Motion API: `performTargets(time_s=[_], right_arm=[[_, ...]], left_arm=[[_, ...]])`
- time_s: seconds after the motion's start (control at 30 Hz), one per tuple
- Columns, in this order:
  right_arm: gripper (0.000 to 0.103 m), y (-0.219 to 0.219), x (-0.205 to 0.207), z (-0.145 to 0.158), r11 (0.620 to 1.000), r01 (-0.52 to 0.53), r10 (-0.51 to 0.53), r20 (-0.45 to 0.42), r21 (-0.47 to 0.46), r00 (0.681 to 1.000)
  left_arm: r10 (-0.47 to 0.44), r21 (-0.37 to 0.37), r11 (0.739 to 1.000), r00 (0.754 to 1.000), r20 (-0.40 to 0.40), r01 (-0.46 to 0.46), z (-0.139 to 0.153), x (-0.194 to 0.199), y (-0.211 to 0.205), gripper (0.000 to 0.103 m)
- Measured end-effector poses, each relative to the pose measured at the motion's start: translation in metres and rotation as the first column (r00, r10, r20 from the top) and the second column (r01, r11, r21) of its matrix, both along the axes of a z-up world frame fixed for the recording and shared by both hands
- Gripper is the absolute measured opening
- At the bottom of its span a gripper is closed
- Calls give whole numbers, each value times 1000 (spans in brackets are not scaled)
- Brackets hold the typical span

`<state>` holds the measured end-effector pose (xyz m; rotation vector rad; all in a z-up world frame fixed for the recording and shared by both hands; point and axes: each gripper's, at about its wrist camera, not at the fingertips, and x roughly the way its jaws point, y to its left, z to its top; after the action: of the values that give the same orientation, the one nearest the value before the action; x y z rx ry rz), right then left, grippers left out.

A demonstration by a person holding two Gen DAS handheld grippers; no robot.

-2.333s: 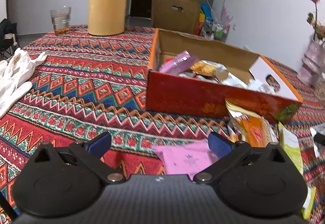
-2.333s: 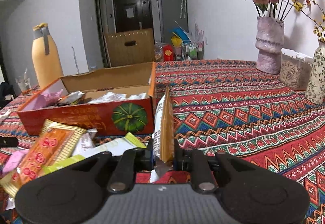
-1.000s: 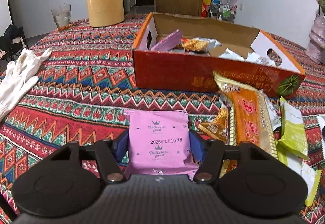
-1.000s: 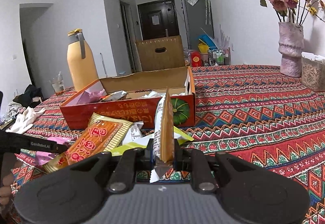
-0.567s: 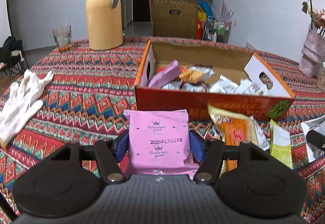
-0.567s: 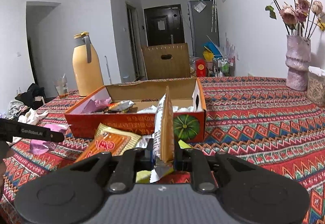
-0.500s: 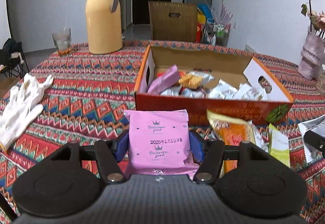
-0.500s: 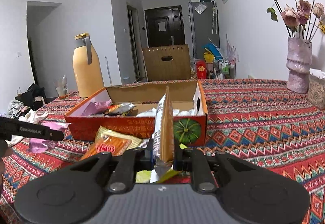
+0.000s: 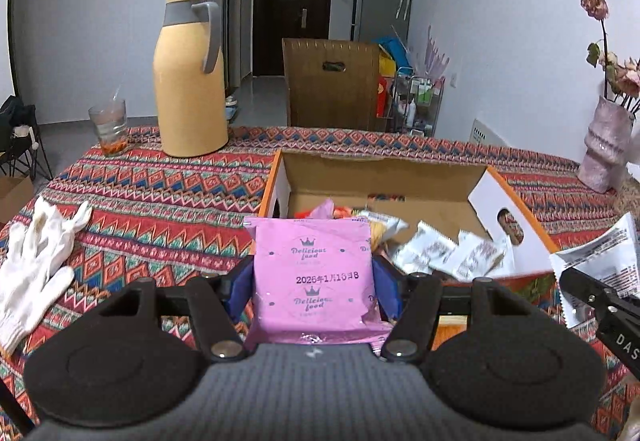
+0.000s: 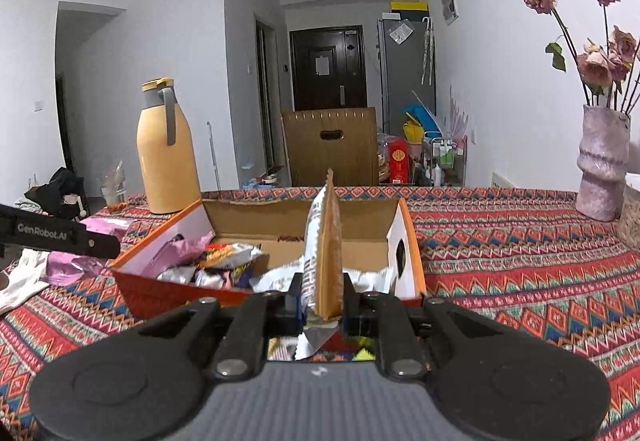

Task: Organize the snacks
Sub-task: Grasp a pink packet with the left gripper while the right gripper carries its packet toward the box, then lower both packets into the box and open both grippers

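The box on the desk already holds many snacks. The left gripper grips a pink packet and the right gripper pinches a brown packet, both raised near the box, not yet dropped in.
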<state>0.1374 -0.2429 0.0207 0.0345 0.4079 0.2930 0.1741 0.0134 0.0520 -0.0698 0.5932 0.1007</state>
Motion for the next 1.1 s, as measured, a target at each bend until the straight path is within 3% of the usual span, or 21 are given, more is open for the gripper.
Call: performTargets(time_s=[0.53,0.9,1.1], right_arm=[[15,22,80,12,1000,21,-21,10,-20,1000],[15,26,111,-15,999,48,-48,-19,5,999],[15,33,115,-27,1000,25,-25,-18,-8,1000]], left_arm=[[1,-18,1000,999,38,0,11,63,-7,63],[39,-17,999,997,69,-38,-18,89,-5,63],[32,-22,999,999,39,-31,-35,98,3,63]])
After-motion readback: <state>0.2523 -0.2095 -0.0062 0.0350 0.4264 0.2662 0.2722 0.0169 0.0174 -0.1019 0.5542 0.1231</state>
